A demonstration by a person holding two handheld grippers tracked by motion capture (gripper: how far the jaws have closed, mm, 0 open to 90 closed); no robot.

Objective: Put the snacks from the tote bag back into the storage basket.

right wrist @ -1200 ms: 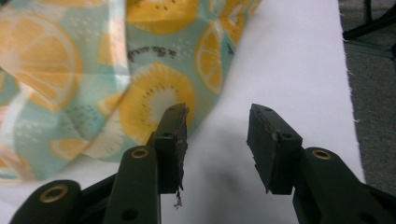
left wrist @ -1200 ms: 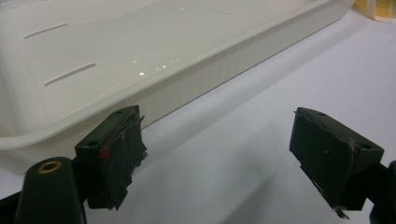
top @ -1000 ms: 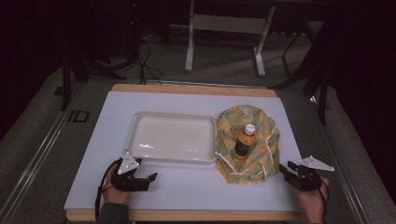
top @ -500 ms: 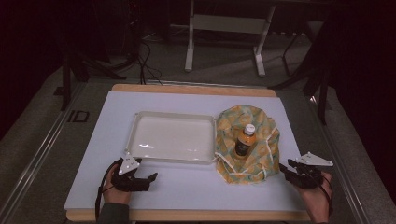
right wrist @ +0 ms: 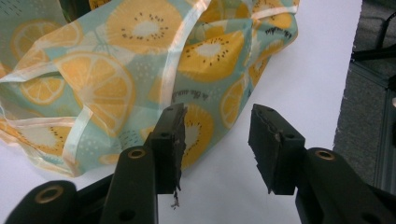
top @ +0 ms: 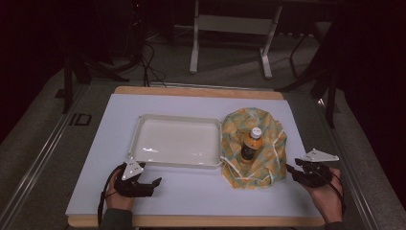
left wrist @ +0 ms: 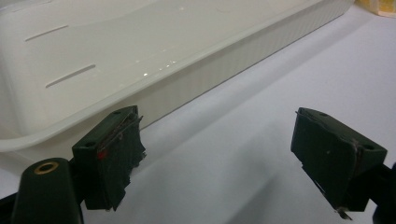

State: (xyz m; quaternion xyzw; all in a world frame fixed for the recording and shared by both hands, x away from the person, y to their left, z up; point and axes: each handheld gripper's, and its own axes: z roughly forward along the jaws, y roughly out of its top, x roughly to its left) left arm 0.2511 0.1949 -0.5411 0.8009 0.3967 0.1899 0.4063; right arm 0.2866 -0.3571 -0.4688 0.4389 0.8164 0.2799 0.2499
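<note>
Looking down in the high view, a white rectangular plastic tray [top: 174, 143] lies on the white table [top: 201, 191], just beside a crumpled fruit-print cloth [top: 268, 158] with a small orange bottle [top: 250, 144] on it; the left gripper [top: 152, 183] rests near the tray, the right gripper [top: 292, 170] near the cloth. In the left gripper view, the jaws are spread wide, empty, beside the tray wall [left wrist: 224, 60]. In the right gripper view, the jaws stand apart at the cloth's edge [right wrist: 201, 126], pinching nothing.

Bottle [top: 250, 143] label unreadable — too small; tray [left wrist: 196, 70] cut off by frame.
</note>
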